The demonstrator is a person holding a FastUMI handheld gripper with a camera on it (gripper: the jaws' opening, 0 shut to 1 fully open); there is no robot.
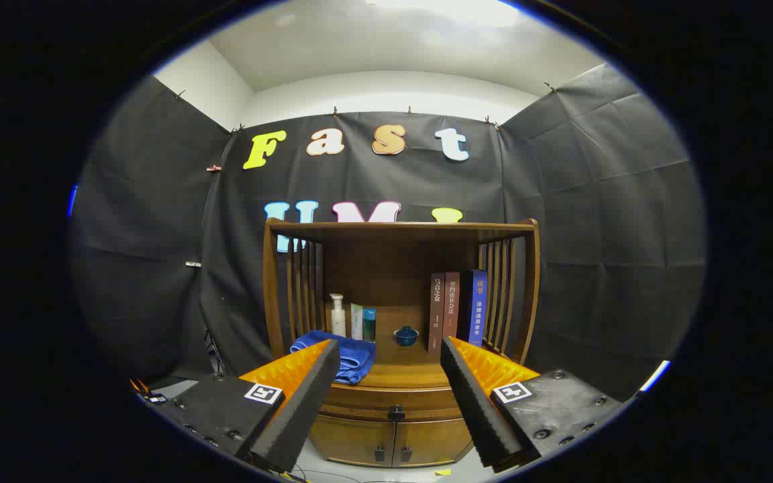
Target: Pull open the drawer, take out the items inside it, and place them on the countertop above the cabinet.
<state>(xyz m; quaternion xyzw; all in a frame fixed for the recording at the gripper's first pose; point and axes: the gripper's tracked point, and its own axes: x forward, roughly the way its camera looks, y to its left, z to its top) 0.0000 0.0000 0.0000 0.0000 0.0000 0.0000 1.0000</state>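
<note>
A brown wooden cabinet (400, 282) stands ahead of me against the black cloth wall. Its drawer (393, 402) sits shut under the countertop (406, 372), with a small dark knob (396, 413) at its middle. My gripper (390, 349) is open and holds nothing; its fingers (306, 396) frame the countertop and drawer from some distance back. The drawer's contents are hidden.
On the countertop lie a folded blue towel (349, 355), a white pump bottle (337, 315), two small tubes (362, 322), a little blue lidded pot (406, 335) and three upright books (457, 308). Two lower cabinet doors (393, 441) sit beneath the drawer. Slatted sides close in the shelf.
</note>
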